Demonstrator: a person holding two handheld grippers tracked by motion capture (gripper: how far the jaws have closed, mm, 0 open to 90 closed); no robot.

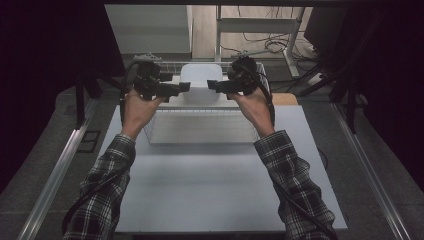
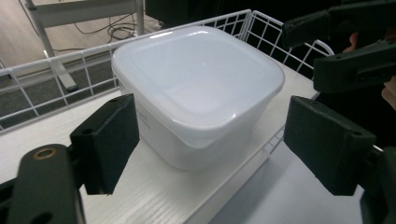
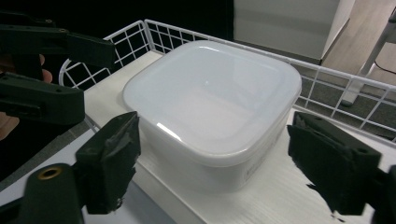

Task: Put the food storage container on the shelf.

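My left gripper (image 1: 184, 87) stands wide open, empty — the lidded white container (image 2: 196, 84) sits just ahead between both grippers, on a white shelf inside a wire basket (image 2: 56, 70). My right gripper (image 1: 214, 85) gapes likewise. I judge this the approach; next, close in squarely.

The container (image 1: 201, 75) sits on a shelf (image 1: 200, 102) inside the wire basket (image 1: 200, 127), between both tools.

White lidded container (image 2: 196, 88), white wire basket (image 2: 56, 77), black tongs (image 2: 219, 140), plaid sleeves (image 1: 105, 190).
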